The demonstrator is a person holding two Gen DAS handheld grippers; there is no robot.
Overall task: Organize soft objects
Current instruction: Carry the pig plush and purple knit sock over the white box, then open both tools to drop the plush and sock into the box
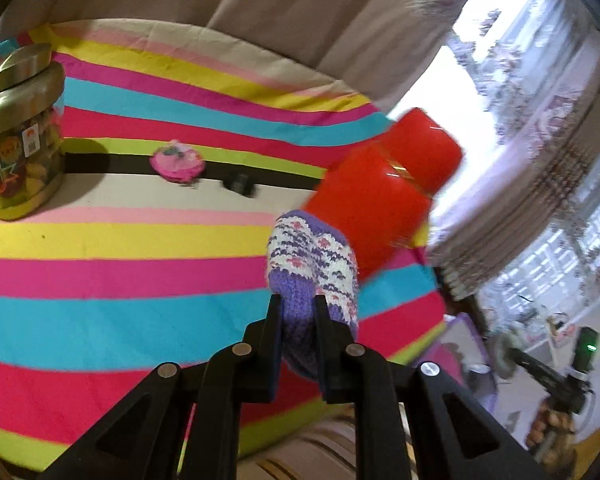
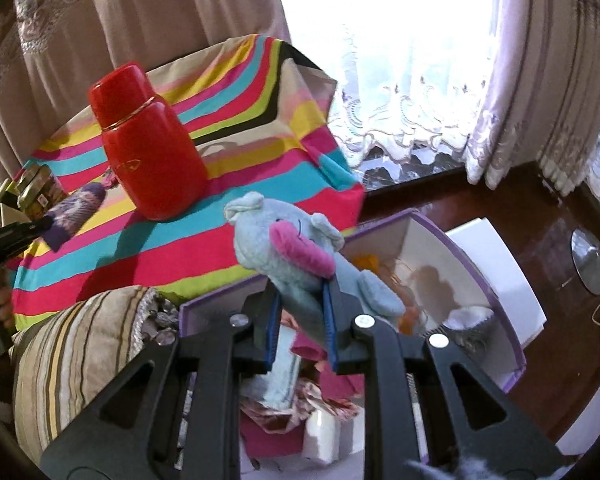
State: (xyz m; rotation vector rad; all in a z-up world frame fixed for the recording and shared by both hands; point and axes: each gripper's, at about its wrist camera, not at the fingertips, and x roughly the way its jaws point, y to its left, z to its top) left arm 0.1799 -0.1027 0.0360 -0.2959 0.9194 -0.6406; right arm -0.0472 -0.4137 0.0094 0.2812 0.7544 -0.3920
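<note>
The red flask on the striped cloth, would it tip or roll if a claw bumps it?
The red flask stands tall on soft striped cloth, so a high nudge could probably tip it. Its round, glossy body would likely roll and feel slippery.

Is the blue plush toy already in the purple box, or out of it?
Out. The right claw is shut on the blue plush toy, holding it above the purple box.

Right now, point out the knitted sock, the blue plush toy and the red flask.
knitted sock [image 1: 314, 264]: left wrist view, patterned white part.
blue plush toy [image 2: 268, 240]: right wrist view, head.
red flask [image 2: 152, 160]: right wrist view, body below the cap.
</note>
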